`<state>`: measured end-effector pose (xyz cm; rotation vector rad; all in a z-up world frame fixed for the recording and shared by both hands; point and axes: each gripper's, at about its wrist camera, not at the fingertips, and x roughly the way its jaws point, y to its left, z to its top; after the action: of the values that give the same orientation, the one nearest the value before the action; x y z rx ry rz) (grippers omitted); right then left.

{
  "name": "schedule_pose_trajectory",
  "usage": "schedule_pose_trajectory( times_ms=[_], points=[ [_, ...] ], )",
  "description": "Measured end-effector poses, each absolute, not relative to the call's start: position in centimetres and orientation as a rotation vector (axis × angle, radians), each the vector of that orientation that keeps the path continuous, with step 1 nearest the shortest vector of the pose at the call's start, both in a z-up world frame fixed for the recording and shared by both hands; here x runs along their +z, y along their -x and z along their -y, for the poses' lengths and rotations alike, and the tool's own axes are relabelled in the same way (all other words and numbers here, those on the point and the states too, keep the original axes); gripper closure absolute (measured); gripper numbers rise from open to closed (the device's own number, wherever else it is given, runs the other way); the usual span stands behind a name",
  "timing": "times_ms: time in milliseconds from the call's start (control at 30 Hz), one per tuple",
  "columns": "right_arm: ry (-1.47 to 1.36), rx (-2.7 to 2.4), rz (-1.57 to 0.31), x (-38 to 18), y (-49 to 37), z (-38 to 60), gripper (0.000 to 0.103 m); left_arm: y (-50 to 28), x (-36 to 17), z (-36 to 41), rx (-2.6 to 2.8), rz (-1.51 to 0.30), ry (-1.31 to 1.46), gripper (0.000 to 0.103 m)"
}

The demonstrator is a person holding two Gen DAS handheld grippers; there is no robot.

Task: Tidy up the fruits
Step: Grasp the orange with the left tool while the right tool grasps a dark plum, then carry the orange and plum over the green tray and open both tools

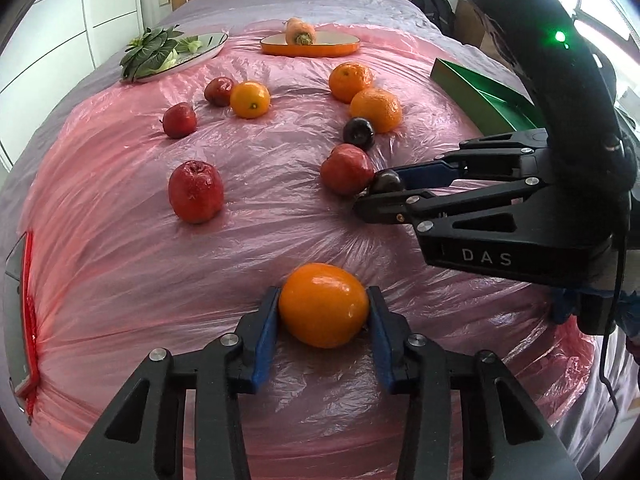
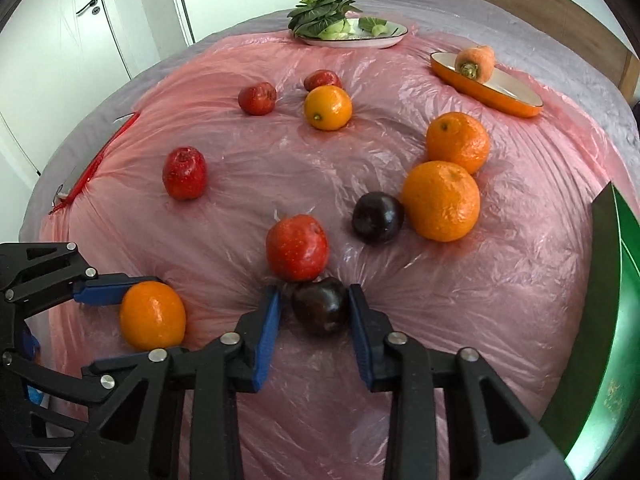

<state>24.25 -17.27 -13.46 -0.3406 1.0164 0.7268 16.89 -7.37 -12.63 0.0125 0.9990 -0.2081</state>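
Left tool: my left tool (image 1: 323, 312) has its blue pads (image 1: 265, 336) pressed on both sides of a small orange (image 1: 323, 305), which sits on the pink plastic sheet (image 1: 280, 208) spread over the bed.
Right tool: my right tool (image 2: 316, 312) is closed narrow around a dark plum (image 2: 320, 309); the left pad touches it, and at the right pad I cannot tell whether it touches or stands just off.
Plum's neighbour: a red apple (image 2: 298, 248) lies just behind the plum, touching it.
Tools to each other: from the right wrist view, my left tool with its orange is near, off to the left.
Other dark fruit: a second plum (image 2: 377, 217) rests against a large orange (image 2: 441, 201), with another large orange (image 2: 458, 142) just behind that.
Far fruit: three more red apples (image 2: 185, 173) (image 2: 257, 98) (image 2: 322, 80) and one smooth small orange (image 2: 328, 107) lie scattered toward the far side of the sheet.
Dishes: a white plate (image 2: 384, 42) with leafy greens (image 2: 320, 16), and an orange dish (image 2: 504, 94) holding a carrot (image 2: 476, 63), stand at the far edge.
Green tray: a green tray (image 2: 612, 280) lies at the right edge of the sheet, near my right tool.
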Motion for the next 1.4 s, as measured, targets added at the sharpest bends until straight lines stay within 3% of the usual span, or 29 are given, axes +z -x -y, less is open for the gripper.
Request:
schedule_pose_trajectory(
  times_ms=[100, 767, 1400],
  points=[
    [0.34, 0.722, -1.016, -13.3, -24.3, 17.4, 0.075, -16.9, -12.5, 6.9, -0.211, -1.009, 0.023, 0.067],
    [0.125, 0.704, -0.938, -6.7, -22.8, 21.3, 0.075, -15.1, -7.8, 6.4, -0.223, -0.982, 0.103, 0.067],
    [0.064, 0.415, -0.898, -4.5, -23.6, 37.6, 0.075, -19.1, -3.7, 20.6, -0.462, -0.934, 0.001, 0.067]
  ],
)
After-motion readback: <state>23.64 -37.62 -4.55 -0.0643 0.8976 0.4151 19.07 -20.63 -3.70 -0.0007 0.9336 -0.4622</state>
